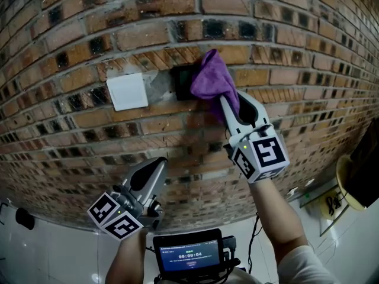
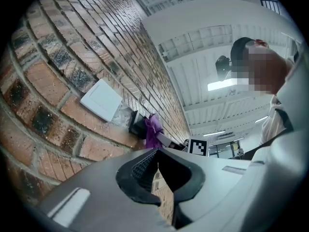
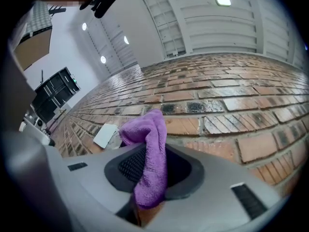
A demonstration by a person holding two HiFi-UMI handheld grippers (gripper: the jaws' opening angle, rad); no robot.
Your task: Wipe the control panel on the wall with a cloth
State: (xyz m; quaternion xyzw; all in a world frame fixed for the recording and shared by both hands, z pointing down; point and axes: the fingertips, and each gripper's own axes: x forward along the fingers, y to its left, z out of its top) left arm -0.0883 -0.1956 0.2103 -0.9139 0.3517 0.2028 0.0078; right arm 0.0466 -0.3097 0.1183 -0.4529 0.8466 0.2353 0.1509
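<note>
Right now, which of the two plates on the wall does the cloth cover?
The dark panel; the purple cloth partly covers it, while the white plate is bare.

A brick wall (image 1: pixel 284 46) of brown and orange courses with pale mortar joints carries everything here. A square white plate (image 1: pixel 127 91) sits flat on it, slightly tilted. Just to its right is a patch of rough grey mortar (image 1: pixel 159 83), and next to that a dark control panel (image 1: pixel 182 81) set against the bricks. A purple cloth (image 1: pixel 211 78) is bunched against the panel's right part, covering that side and touching the brick above it. At the wall's foot runs a glossy white floor (image 1: pixel 53 253), with a small dark object (image 1: pixel 25 218) on it at the left, too indistinct to identify.
</note>
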